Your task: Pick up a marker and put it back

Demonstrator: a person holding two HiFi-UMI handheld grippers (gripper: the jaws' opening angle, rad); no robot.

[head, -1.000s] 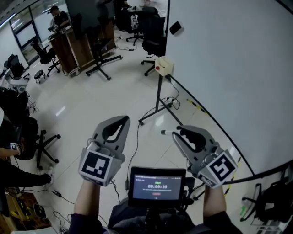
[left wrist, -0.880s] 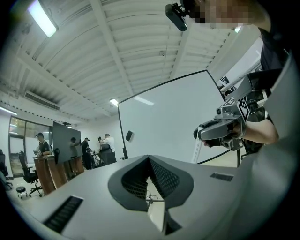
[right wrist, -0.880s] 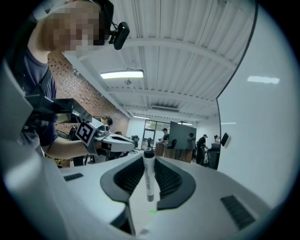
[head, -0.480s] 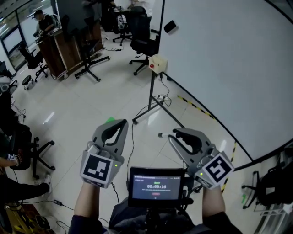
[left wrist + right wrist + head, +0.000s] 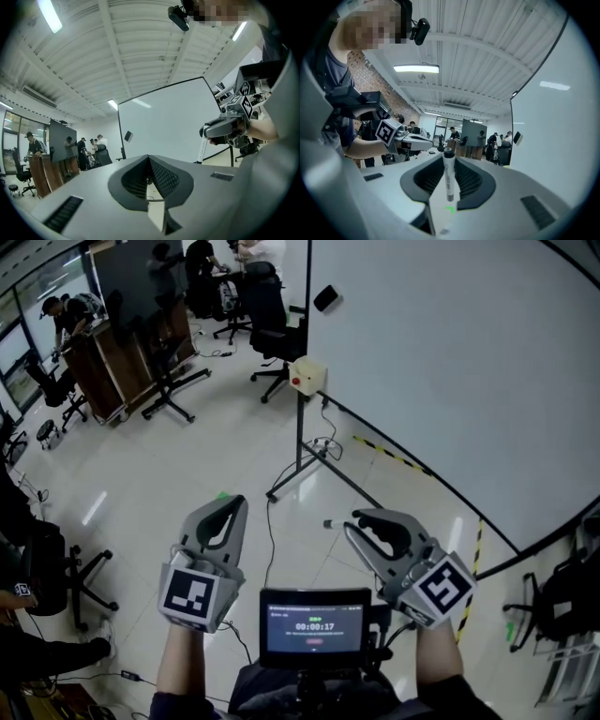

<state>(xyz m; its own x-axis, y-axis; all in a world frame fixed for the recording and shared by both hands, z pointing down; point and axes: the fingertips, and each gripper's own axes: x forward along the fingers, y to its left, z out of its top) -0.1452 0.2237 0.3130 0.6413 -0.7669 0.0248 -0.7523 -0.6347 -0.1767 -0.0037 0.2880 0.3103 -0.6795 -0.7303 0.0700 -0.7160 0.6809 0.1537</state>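
A white marker (image 5: 448,177) with a dark cap stands upright between the jaws of my right gripper (image 5: 449,159), which is shut on it. In the head view the marker's end (image 5: 330,523) sticks out left of the right gripper (image 5: 356,522), held level over the floor beside the big whiteboard (image 5: 450,362). My left gripper (image 5: 231,504) hovers level to its left, jaws shut with nothing in them; its own view shows the left gripper (image 5: 149,158) with its tips meeting. From there the marker (image 5: 202,149) hangs below the right gripper (image 5: 225,129).
A metal stand carrying a beige box (image 5: 307,374) rises near the whiteboard's lower edge, with cables (image 5: 271,538) on the glossy floor. A small screen (image 5: 315,622) sits between my arms. Office chairs (image 5: 265,310), a wooden counter (image 5: 103,357) and people stand at the back.
Both grippers have shifted a little lower and leftward in the head view, and the view has swung so the stand sits higher. The marker stays gripped.
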